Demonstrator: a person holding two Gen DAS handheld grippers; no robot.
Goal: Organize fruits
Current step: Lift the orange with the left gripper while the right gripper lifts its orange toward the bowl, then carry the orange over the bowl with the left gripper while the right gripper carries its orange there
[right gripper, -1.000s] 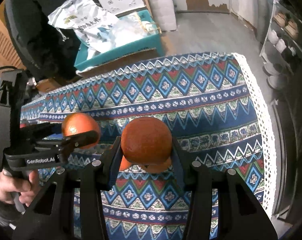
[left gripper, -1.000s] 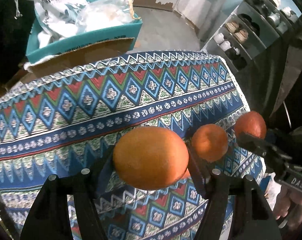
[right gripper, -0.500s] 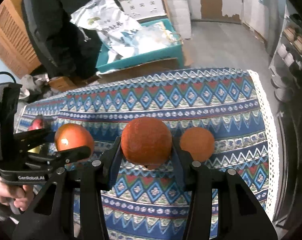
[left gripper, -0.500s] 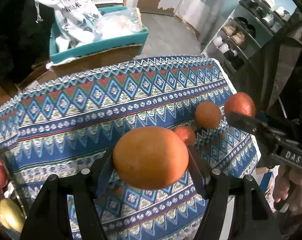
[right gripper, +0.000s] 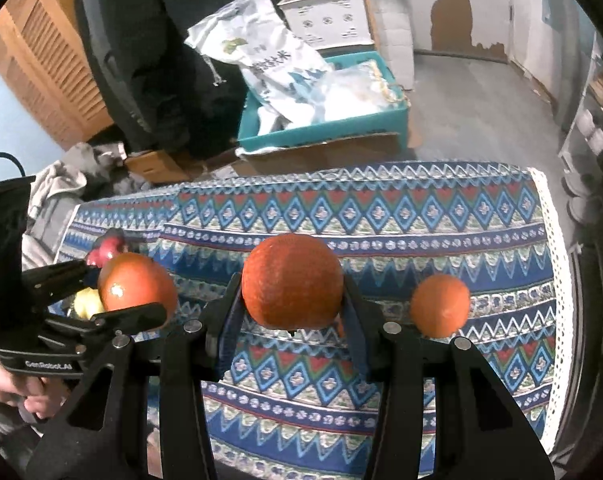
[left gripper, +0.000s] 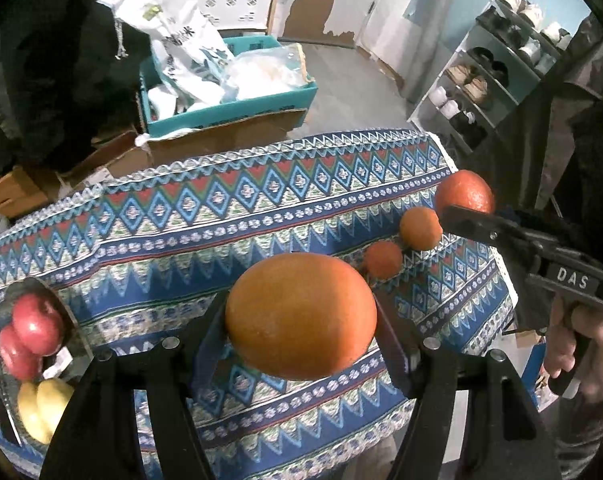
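Note:
My left gripper (left gripper: 301,320) is shut on a large orange (left gripper: 301,304), held above the patterned tablecloth (left gripper: 221,208). My right gripper (right gripper: 292,292) is shut on a darker orange (right gripper: 292,276). In the left wrist view the right gripper (left gripper: 461,208) shows at the right with its orange (left gripper: 465,190). Below it, two smaller oranges (left gripper: 420,228) (left gripper: 382,260) lie on the cloth. At the left edge, red apples (left gripper: 33,328) and yellow fruit (left gripper: 41,404) sit in a shiny dish (left gripper: 73,320). The right wrist view shows the left gripper (right gripper: 129,292) with its orange (right gripper: 137,284), plus one loose orange (right gripper: 440,306).
Beyond the table's far edge stands a teal box (left gripper: 229,112) with white bags and cardboard. A shoe rack (left gripper: 481,80) is at the far right. The cloth's lace trim (right gripper: 553,280) marks the right edge of the table. A hand (left gripper: 581,352) holds the right gripper's handle.
Both grippers have risen and drawn back with their oranges, so the table looks smaller. The dish of apples and yellow fruit has come into the left wrist view.

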